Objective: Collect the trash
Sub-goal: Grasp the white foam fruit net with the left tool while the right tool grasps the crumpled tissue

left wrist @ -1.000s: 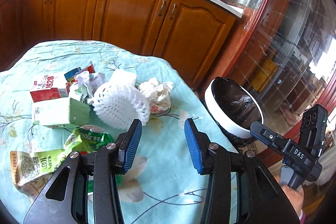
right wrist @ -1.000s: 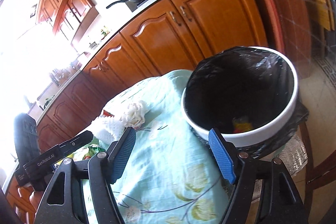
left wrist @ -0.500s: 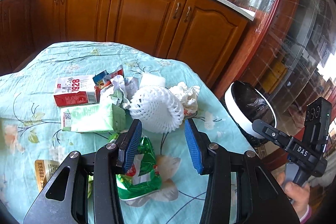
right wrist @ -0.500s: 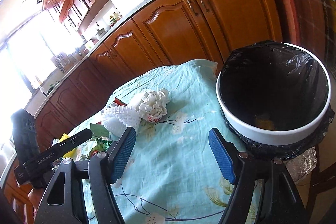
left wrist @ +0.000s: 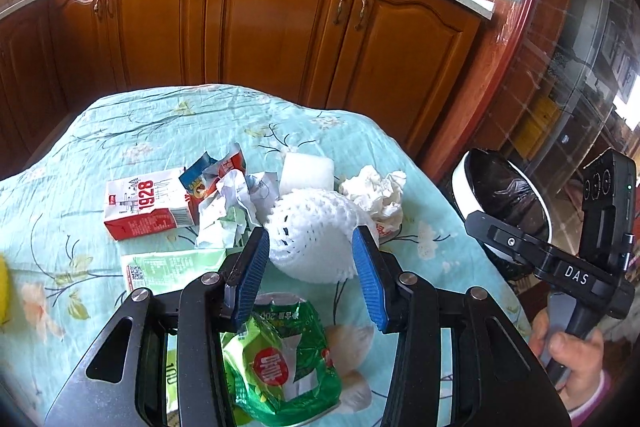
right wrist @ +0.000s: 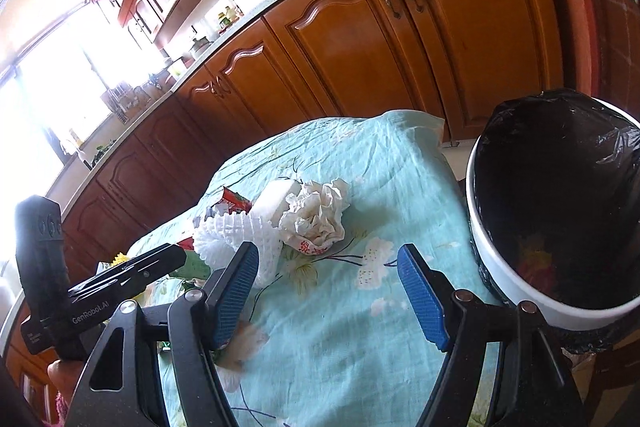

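White foam fruit netting (left wrist: 310, 237) is framed between the spread blue pads of the left hand-held gripper (left wrist: 308, 267), seemingly not yet touched. Beside the netting, crumpled tissue (right wrist: 316, 217) lies on the table (right wrist: 384, 163). The right hand-held gripper (right wrist: 328, 291) is held spread near the bin (right wrist: 504, 279).

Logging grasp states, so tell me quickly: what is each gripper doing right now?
Left gripper: open, holding nothing, fingers either side of the white foam net.
Right gripper: open, empty, above the tablecloth.
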The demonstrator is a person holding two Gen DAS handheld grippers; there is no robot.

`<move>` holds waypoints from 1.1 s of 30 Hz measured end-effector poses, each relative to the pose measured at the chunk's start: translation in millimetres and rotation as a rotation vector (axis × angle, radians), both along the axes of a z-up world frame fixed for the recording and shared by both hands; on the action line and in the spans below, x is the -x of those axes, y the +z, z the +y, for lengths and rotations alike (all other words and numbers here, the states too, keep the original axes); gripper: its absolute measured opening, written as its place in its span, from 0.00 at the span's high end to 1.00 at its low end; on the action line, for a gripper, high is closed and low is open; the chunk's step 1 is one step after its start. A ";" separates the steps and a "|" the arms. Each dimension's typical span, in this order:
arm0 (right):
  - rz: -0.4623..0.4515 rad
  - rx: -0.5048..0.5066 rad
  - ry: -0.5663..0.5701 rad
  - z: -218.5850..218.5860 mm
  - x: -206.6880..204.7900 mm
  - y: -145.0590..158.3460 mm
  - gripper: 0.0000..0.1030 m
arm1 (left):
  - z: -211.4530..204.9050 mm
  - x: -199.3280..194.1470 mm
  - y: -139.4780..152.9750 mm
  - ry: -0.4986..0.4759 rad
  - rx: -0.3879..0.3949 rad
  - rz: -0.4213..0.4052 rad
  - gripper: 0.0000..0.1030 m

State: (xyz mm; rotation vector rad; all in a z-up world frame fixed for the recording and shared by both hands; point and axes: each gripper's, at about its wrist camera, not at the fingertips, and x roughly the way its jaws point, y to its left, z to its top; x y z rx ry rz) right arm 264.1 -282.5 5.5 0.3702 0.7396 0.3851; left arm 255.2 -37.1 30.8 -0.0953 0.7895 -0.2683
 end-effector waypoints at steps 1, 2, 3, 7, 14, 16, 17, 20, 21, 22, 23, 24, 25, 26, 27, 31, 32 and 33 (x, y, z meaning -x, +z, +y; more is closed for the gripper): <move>0.005 0.002 0.005 1.1 -3.5 -0.6 0.28 | 0.1 -2.8 -0.2 -0.001 -0.005 0.002 0.58; 0.009 0.004 0.007 1.8 -7.2 -1.4 0.28 | -0.1 -5.0 -0.8 -0.002 -0.012 0.004 0.58; 0.013 0.004 0.010 2.4 -10.9 -2.2 0.28 | -0.4 -7.0 -1.2 -0.003 -0.019 0.004 0.58; 0.030 0.002 0.022 6.9 -26.2 -5.9 0.30 | -2.0 -14.8 -4.4 -0.018 -0.042 0.014 0.58; 0.084 0.048 0.058 26.2 -59.2 -19.4 0.43 | -11.8 -23.5 -15.8 -0.065 -0.079 0.050 0.58; 0.110 0.064 0.074 33.4 -67.2 -27.6 0.54 | -13.8 -24.4 -19.6 -0.075 -0.081 0.061 0.62; 0.124 0.064 0.088 36.9 -69.8 -31.8 0.59 | -13.9 -23.8 -20.6 -0.075 -0.078 0.062 0.73; 0.117 0.079 0.102 42.0 -66.8 -34.1 0.80 | -10.5 -22.7 -22.5 -0.083 -0.050 0.072 0.89; 0.105 0.081 0.103 42.0 -63.2 -31.9 0.84 | -9.0 -21.4 -21.8 -0.082 -0.043 0.067 0.89; 0.098 0.079 0.102 40.9 -60.2 -29.5 0.91 | -8.0 -20.1 -20.6 -0.080 -0.041 0.061 0.90; 0.094 0.077 0.099 38.7 -57.7 -27.4 0.94 | -6.9 -17.8 -19.1 -0.079 -0.037 0.055 0.90; 0.087 0.071 0.097 35.7 -54.2 -24.5 0.94 | -6.4 -15.9 -17.1 -0.078 -0.032 0.050 0.91; 0.078 0.068 0.094 32.8 -50.7 -21.3 0.95 | -5.1 -14.2 -15.0 -0.076 -0.025 0.045 0.91; 0.068 0.073 0.088 30.0 -47.8 -18.5 0.95 | -3.9 -11.5 -12.4 -0.075 -0.016 0.038 0.91; 0.058 0.076 0.083 27.4 -46.6 -15.7 0.95 | -3.2 -8.9 -9.6 -0.074 -0.007 0.032 0.91; 0.028 0.064 0.070 17.6 -32.6 -3.4 0.95 | -5.6 0.0 1.6 -0.084 0.017 0.009 0.91; 0.021 0.063 0.068 15.5 -28.5 -0.9 0.96 | -7.2 1.6 4.0 -0.087 0.021 0.005 0.91; 0.014 0.063 0.065 13.2 -25.0 1.9 0.96 | -8.5 3.9 6.9 -0.091 0.024 -0.001 0.91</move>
